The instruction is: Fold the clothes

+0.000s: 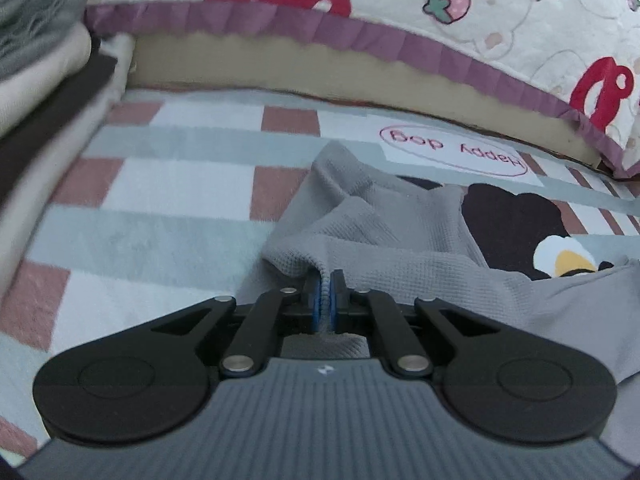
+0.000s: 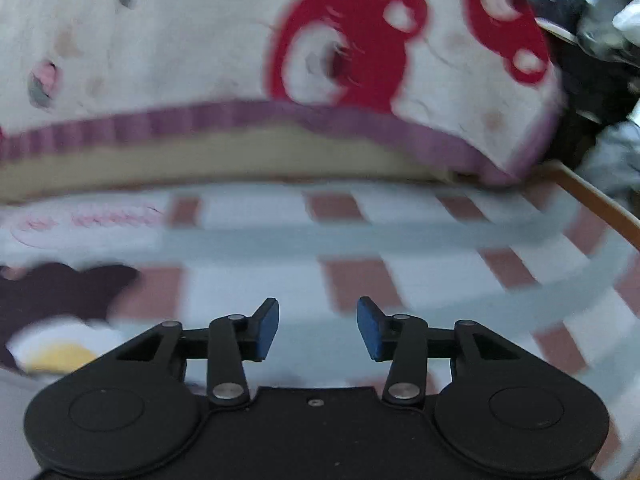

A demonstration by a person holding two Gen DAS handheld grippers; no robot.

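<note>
Your left gripper (image 1: 327, 300) is pinched tight on a bunched fold of the grey waffle-knit garment (image 1: 380, 224); blue pads are pressed together w/ a ridge of cloth between them. The rest of the garment lies rumpled on the checked blanket (image 1: 160, 184), spreading ahead & to the right of the jaws, partly over the dark cartoon-bear print (image 1: 516, 220).

Your right gripper (image 2: 317, 328) is spread, nothing between the pads, only blanket under it. No grey cloth shows in the right wrist view, which is badly smeared.

Risks from here:
- One-sided hold. If you lift w/ the left only, the garment prob. hangs & twists, so the fold comes out crooked.
- Grip is on a gathered wad, not a clean edge. Can't tell how many layers are caught; pulling could drag extra layers along.
- Right side: w/ the view that blurred, closing now may well catch the blanket, not the garment.
- The quilted strawberry-print cover (image 1: 500, 20) w/ purple frill is near ahead; a long sweep fwd could snag it.
</note>
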